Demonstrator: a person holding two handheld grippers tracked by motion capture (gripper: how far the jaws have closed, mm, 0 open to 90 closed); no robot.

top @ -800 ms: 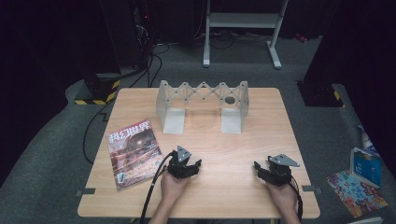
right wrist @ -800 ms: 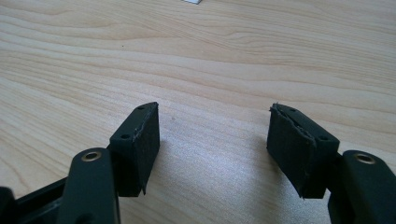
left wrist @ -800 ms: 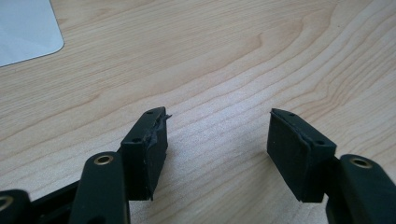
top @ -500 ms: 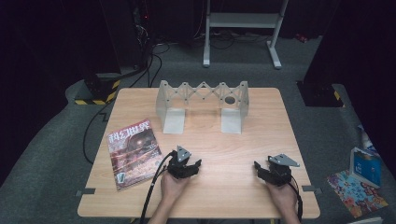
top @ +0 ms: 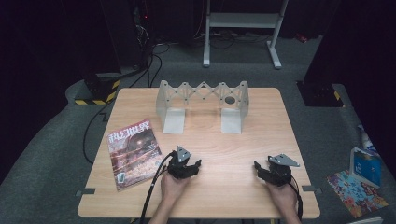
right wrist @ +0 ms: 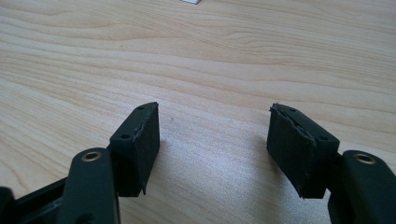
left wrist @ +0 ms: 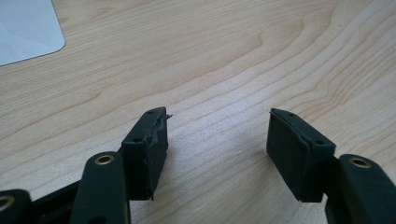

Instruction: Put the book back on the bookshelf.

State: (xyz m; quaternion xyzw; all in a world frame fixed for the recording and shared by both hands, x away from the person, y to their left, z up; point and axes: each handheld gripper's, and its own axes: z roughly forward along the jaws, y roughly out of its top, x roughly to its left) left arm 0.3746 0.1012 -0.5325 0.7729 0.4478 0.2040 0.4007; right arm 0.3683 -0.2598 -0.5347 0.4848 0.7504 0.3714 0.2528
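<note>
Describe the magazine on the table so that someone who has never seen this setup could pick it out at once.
Start at the wooden table. Along its far edge stands a pale grey folding rack; nearer, close to the table's left edge, the magazine lies flat, slightly turned, just left of the left gripper. Its dark reddish cover with large white characters makes it the one printed, colourful thing on the tabletop.
</note>
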